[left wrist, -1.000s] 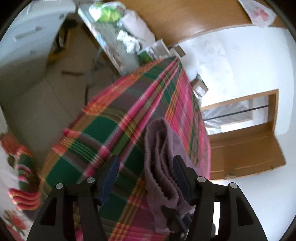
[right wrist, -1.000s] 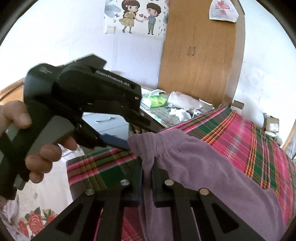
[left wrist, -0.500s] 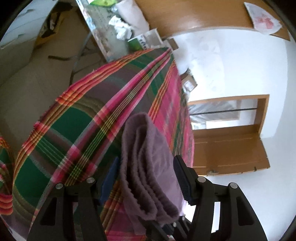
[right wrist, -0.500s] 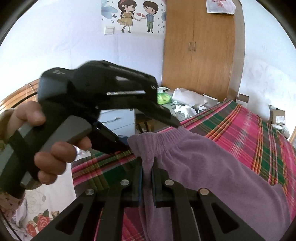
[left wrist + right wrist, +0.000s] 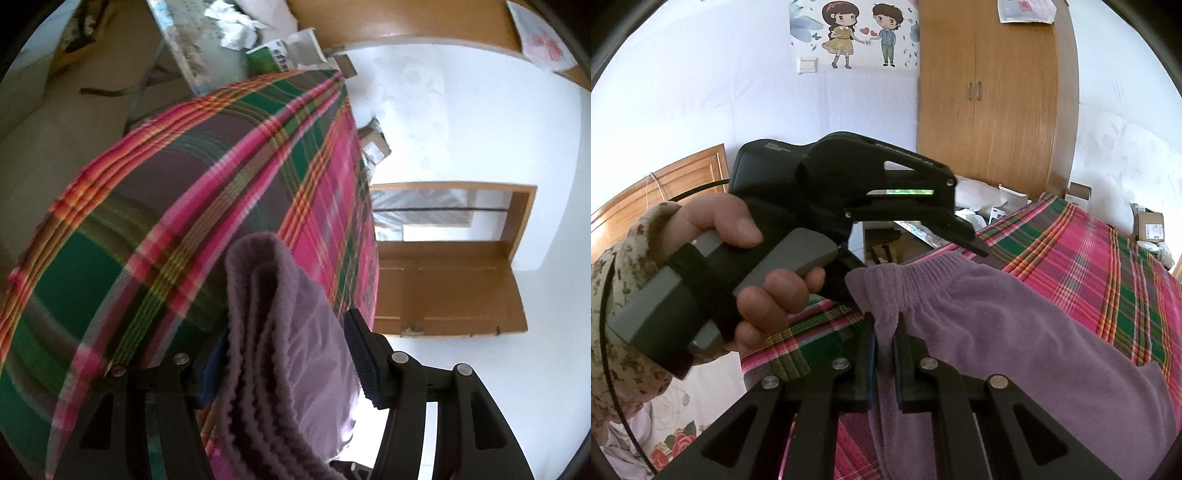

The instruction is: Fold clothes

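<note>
Garment: purple trousers (image 5: 1015,332), soft knit, elastic waistband bunched up, held in the air over the near end of the bed, not lying flat
Bed: plaid cover (image 5: 1089,266) in pink and green, bare apart from what hangs over it
Right gripper (image 5: 885,354): fingers pinched together on the waistband edge, cloth between the pads
Left gripper (image 5: 284,365): jaws stand apart, gathered waistband folds lie between them; cannot tell if a pad presses the cloth
Left hand (image 5: 738,280): floral sleeve, wrapped round the grey handle, strap across the fingers
Progress: early; waist edge gathered, no clean fold visible, legs hang loose to the right
Left to do: lay it on the cover, smooth it, fold over, by my guess
Background: wooden wardrobe (image 5: 993,92), cartoon sticker on the wall
</note>
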The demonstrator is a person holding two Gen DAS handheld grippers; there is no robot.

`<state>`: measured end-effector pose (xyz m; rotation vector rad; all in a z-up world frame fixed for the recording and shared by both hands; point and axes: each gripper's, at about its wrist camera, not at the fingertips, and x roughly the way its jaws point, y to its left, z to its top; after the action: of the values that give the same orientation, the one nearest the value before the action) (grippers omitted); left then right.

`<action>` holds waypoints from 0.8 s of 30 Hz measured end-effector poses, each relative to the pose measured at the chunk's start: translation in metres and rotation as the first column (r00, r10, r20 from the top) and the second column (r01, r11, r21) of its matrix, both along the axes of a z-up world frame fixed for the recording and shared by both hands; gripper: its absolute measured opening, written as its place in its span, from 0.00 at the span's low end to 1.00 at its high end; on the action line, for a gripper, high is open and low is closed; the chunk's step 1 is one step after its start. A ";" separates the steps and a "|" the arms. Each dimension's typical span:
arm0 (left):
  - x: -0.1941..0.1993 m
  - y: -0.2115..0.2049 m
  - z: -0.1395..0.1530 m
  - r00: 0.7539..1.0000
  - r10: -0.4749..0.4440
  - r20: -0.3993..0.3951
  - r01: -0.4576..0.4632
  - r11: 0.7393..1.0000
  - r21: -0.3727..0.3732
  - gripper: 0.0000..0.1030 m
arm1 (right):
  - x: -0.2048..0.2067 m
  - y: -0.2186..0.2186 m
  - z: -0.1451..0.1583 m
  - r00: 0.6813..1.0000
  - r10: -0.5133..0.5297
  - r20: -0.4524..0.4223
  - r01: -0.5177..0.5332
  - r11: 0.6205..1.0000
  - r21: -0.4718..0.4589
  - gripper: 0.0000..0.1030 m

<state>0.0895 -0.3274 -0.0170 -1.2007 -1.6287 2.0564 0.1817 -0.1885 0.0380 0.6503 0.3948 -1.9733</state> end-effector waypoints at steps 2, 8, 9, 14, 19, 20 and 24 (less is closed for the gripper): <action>-0.002 0.001 0.000 1.000 -0.010 -0.009 0.010 1.000 -0.020 0.52 | 0.000 0.000 0.000 1.000 0.000 0.008 0.000 1.000 0.000 0.08; -0.002 0.003 0.007 1.000 -0.030 -0.002 0.030 0.991 -0.128 0.24 | -0.004 -0.004 -0.004 0.999 -0.002 0.051 0.002 1.000 0.011 0.08; -0.001 0.003 0.009 1.000 -0.031 -0.004 0.030 0.989 -0.143 0.24 | -0.003 -0.005 -0.004 0.999 -0.004 0.048 0.003 1.000 0.011 0.08; 0.003 0.004 0.022 0.998 -0.040 -0.046 0.029 0.977 -0.211 0.18 | -0.004 -0.007 0.001 0.998 -0.020 0.062 0.021 1.000 -0.014 0.08; 0.003 0.005 0.017 0.999 -0.035 -0.027 0.027 0.970 -0.242 0.18 | -0.008 -0.010 -0.003 0.996 -0.030 0.090 0.030 1.000 -0.004 0.08; 0.002 0.006 0.016 0.999 -0.035 -0.027 0.028 0.971 -0.237 0.18 | -0.009 -0.010 -0.003 0.995 -0.030 0.099 0.030 1.000 -0.005 0.08; 0.005 0.009 0.027 0.997 -0.047 -0.063 0.031 0.973 -0.229 0.18 | -0.012 -0.004 -0.001 0.992 -0.026 0.126 0.030 0.999 -0.032 0.08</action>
<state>0.0943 -0.3180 0.0100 -1.2075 -1.3570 2.2814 0.1697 -0.1926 0.0368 0.7583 0.2762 -1.9496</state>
